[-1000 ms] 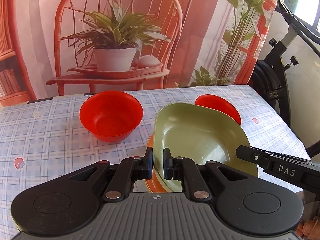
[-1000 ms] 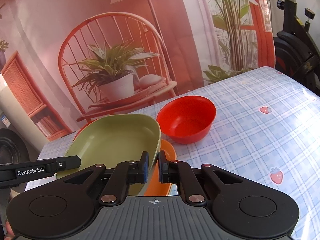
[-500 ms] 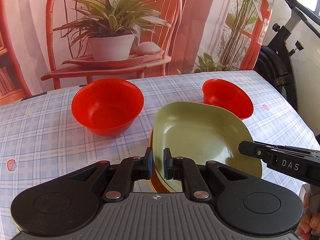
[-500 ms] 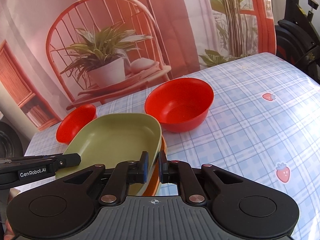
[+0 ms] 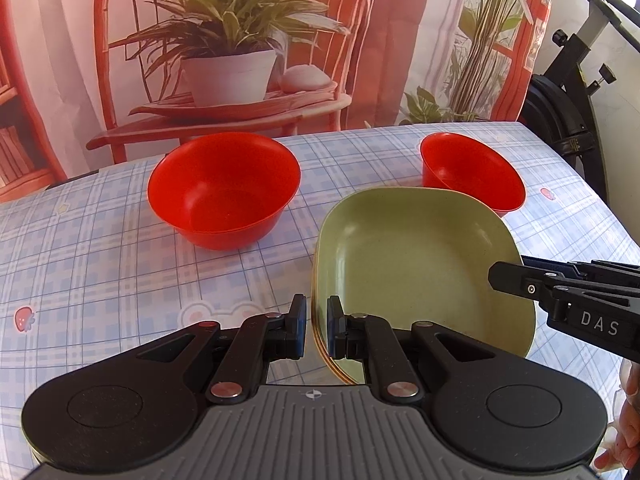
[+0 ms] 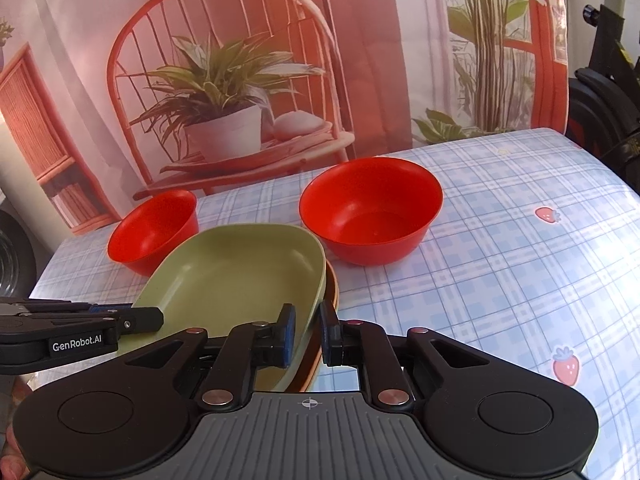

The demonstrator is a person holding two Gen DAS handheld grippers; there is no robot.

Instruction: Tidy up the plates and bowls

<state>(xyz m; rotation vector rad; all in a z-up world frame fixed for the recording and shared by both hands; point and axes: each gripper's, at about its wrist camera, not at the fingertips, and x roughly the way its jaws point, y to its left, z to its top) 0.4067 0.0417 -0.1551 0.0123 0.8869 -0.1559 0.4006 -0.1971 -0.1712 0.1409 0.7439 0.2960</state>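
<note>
The left tool (image 5: 316, 332) clamps the near rim of the green plate (image 5: 420, 264), low centre of the frame, nested on an orange plate (image 6: 330, 300) on the counter (image 6: 500, 264); the right tool (image 6: 306, 336) is opening, rim between its pads. Release should finish only once the stack sits flat, both tools then withdrawing straight back. The orange plate shows only as an edge, so full seating cannot be confirmed.
</note>
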